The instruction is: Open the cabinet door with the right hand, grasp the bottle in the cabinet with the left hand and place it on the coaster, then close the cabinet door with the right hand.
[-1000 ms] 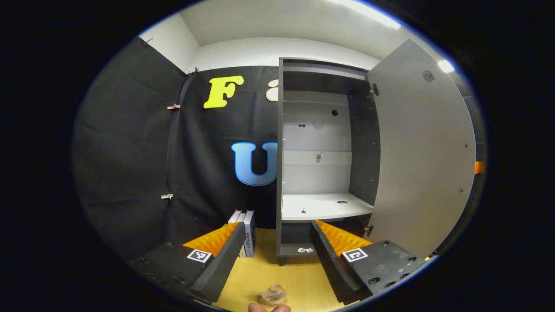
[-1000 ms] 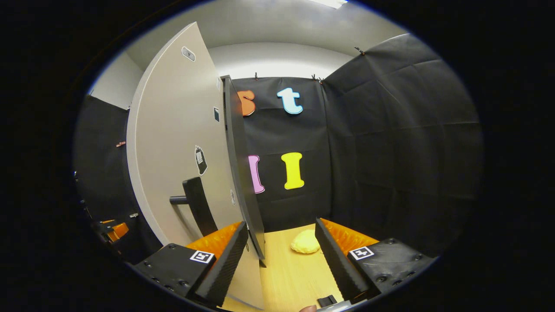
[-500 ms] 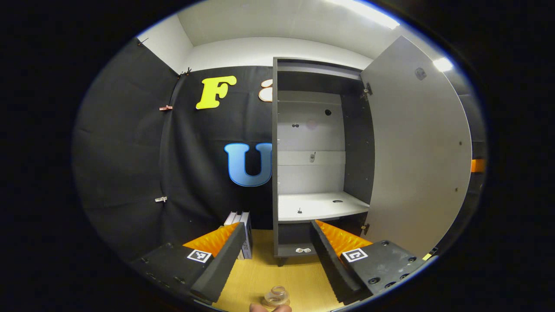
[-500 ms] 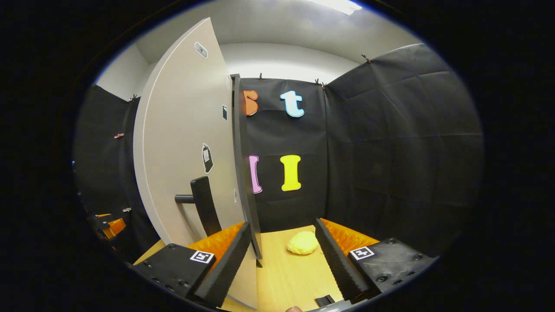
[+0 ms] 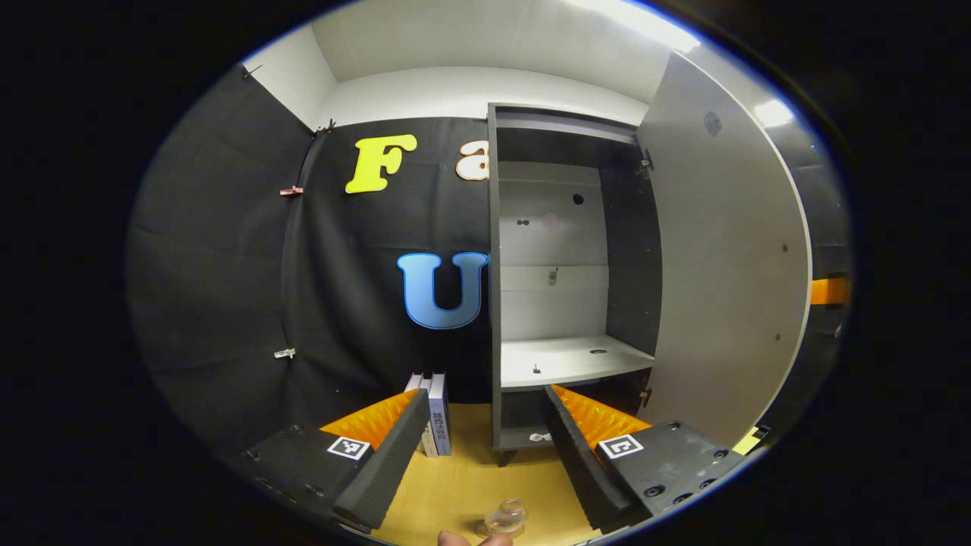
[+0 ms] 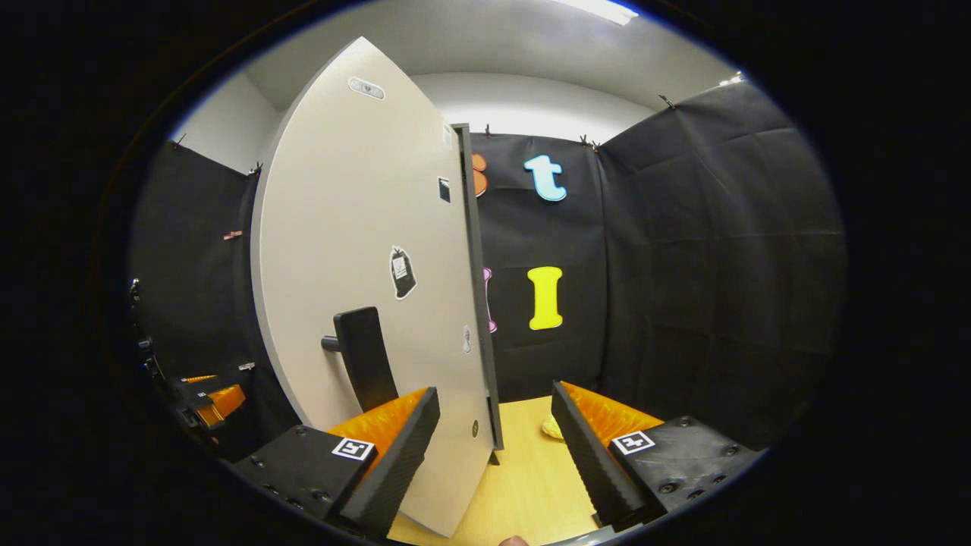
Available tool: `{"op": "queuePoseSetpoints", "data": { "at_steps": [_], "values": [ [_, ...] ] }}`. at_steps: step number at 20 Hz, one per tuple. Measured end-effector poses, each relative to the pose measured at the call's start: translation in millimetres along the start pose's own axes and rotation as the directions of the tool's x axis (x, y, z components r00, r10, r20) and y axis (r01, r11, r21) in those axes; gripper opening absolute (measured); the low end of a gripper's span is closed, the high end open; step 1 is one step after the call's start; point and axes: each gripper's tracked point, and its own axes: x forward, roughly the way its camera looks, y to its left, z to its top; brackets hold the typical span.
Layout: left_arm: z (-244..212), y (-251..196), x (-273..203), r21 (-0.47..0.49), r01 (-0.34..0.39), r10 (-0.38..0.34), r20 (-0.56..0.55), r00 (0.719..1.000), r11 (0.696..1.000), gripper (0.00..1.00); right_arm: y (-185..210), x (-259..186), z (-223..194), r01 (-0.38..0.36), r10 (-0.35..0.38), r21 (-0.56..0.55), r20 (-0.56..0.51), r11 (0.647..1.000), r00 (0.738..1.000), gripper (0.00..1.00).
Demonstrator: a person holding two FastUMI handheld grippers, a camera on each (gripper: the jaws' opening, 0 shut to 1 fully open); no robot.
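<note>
Bottle (image 5: 507,519) is sitting on the surface (image 5: 463,485) before the open cabinet (image 5: 565,288); both tongs (image 5: 479,447) (image 6: 493,447) are gaping empty. Right tongs should be pushing the door (image 6: 379,288) steadily by its handle (image 6: 362,356).

pale cabinet door (image 5: 728,250) ajar, bottle (image 5: 507,519) on table

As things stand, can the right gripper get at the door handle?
Probably yes: the right gripper is open, and the handle stands out from the door's outer face just beyond its left finger, with nothing between.
</note>
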Motion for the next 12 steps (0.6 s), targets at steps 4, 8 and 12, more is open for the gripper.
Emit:
{"op": "queuePoseSetpoints", "data": {
  "at_steps": [4,8,12],
  "values": [
    [-1.5,14.4,-3.4,-0.006,-0.009,0.009,0.0,1.0,1.0,0.94,42.2,7.0,-8.4,-0.053,0.054,0.02,-0.004,0.998,0.999,0.98],
    [-1.5,20.6,-5.0,-0.01,-0.013,0.013,0.0,1.0,1.0,0.92,76.3,16.7,-24.6,-0.121,0.122,0.027,-0.021,0.992,0.992,0.98],
    [5.2,16.8,-4.8,-0.01,0.0,0.0,0.015,1.0,1.0,0.94,107.9,12.4,-28.8,-0.196,0.196,0.013,-0.034,0.981,0.98,0.98]
  ]
}}
